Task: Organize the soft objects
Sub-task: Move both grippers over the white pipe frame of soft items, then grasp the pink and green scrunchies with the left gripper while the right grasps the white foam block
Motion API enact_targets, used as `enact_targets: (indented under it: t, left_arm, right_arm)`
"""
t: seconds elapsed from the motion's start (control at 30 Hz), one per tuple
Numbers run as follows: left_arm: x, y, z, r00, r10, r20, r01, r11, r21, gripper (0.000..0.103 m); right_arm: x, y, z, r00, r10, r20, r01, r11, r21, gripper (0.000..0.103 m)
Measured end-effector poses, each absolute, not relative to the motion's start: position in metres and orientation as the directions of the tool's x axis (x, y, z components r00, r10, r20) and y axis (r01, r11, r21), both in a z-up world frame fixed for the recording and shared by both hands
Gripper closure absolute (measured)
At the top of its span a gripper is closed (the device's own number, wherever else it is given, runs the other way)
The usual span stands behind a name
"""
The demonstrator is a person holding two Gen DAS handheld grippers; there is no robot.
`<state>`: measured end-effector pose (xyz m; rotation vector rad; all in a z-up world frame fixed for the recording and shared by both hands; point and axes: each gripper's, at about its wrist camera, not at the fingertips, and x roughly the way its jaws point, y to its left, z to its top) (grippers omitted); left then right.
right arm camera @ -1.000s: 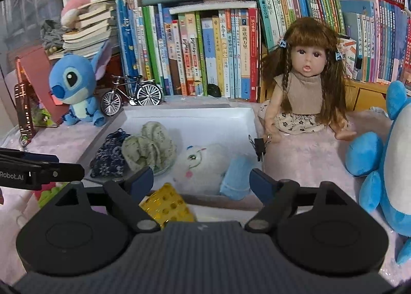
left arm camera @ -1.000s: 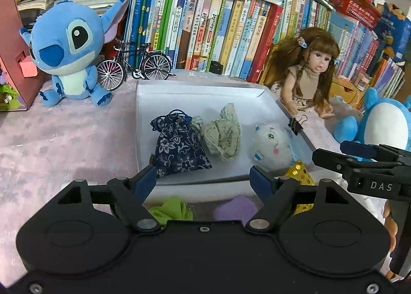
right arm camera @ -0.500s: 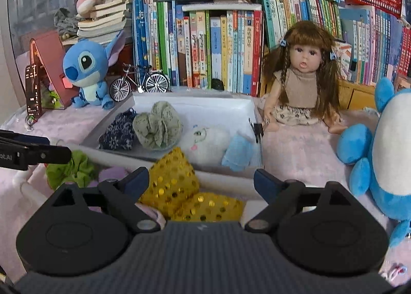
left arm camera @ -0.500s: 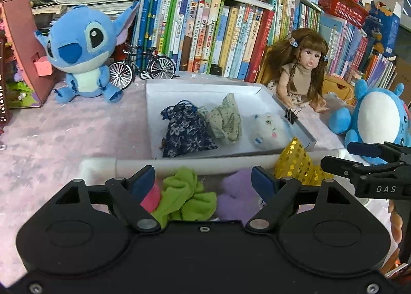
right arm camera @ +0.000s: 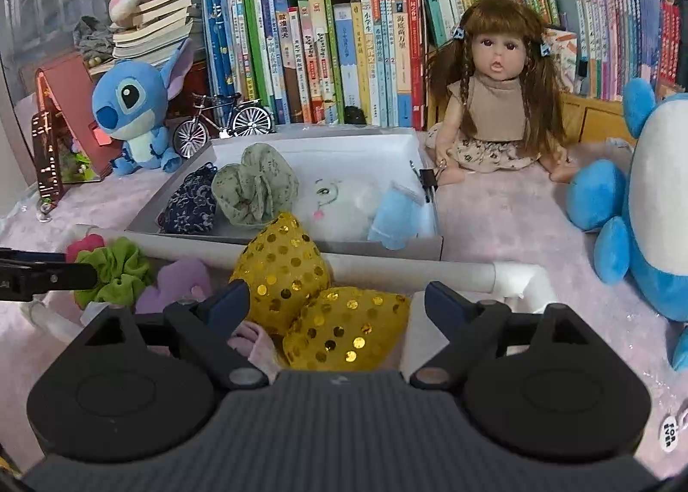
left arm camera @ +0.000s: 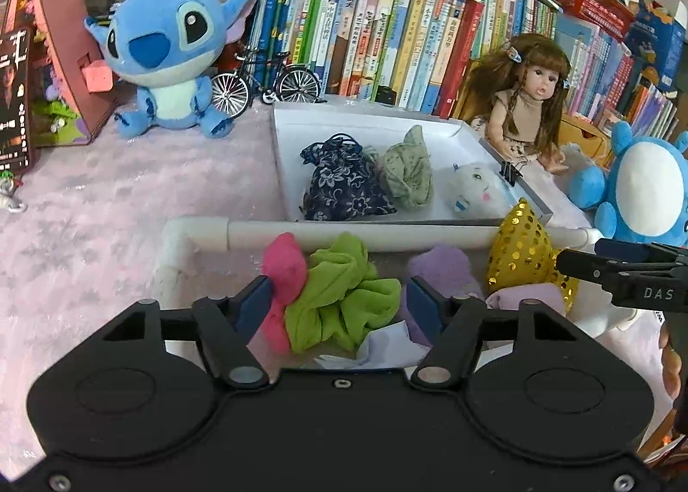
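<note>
My left gripper (left arm camera: 339, 303) hangs over a white pipe-framed bin (left arm camera: 344, 230), its jaws closing around a green scrunchie (left arm camera: 344, 298) and a pink sock (left arm camera: 281, 273); the pads are not clearly pressing. Lilac socks (left arm camera: 443, 273) lie to the right. My right gripper (right arm camera: 339, 307) stands open over two gold sequined pouches (right arm camera: 279, 268). Behind the bin, a white tray (left arm camera: 430, 122) holds a navy floral pouch (left arm camera: 344, 187), a green floral pouch (left arm camera: 408, 174) and a white plush (left arm camera: 473, 191). The right gripper's finger (left arm camera: 623, 273) reaches in at the left wrist view's right edge.
A blue alien plush (left arm camera: 167, 62) and toy bicycle (left arm camera: 266, 84) stand at the back left. A doll (right arm camera: 494, 105) sits right of the tray, a blue-and-white plush (right arm camera: 645, 200) beside it. Rows of books (right arm camera: 322, 62) close off the back. A pink cloth (left arm camera: 107, 212) covers the table.
Both grippers have drawn back from the tray and sunk toward the bin, so its socks, scrunchie and gold pouches now lie between the fingers. The left jaws have narrowed.
</note>
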<state>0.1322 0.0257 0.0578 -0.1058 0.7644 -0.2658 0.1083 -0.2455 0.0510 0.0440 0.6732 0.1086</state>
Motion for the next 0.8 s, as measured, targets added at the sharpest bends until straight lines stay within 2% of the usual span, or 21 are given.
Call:
enact_targets:
  t: [0.1, 0.23, 0.43, 0.6, 0.8]
  left_arm:
    - [0.132, 0.028, 0.055, 0.687, -0.278, -0.672, 0.193, 0.961, -0.2, 0.044]
    - [0.129, 0.027, 0.053, 0.694, -0.264, -0.67, 0.203, 0.964, -0.17, 0.045]
    - [0.132, 0.027, 0.049, 0.699, -0.251, -0.67, 0.182, 0.968, -0.172, 0.045]
    - [0.132, 0.027, 0.047, 0.711, -0.24, -0.661, 0.174, 0.971, -0.165, 0.04]
    - [0.134, 0.028, 0.043, 0.704, -0.242, -0.668, 0.165, 0.97, -0.178, 0.039]
  right_arm:
    - [0.107, -0.242, 0.05, 0.795, 0.072, -0.603, -0.061, 0.997, 0.038, 0.009]
    - [0.107, -0.24, 0.046, 0.793, 0.064, -0.606, -0.06, 0.998, 0.027, 0.009]
    - [0.106, -0.236, 0.044, 0.802, 0.041, -0.596, -0.057, 0.998, -0.008, 0.009]
    - [0.102, -0.236, 0.041, 0.809, 0.027, -0.587, -0.056, 0.998, -0.032, 0.009]
    - [0.093, -0.239, 0.041, 0.827, 0.054, -0.56, -0.07, 0.998, -0.007, 0.009]
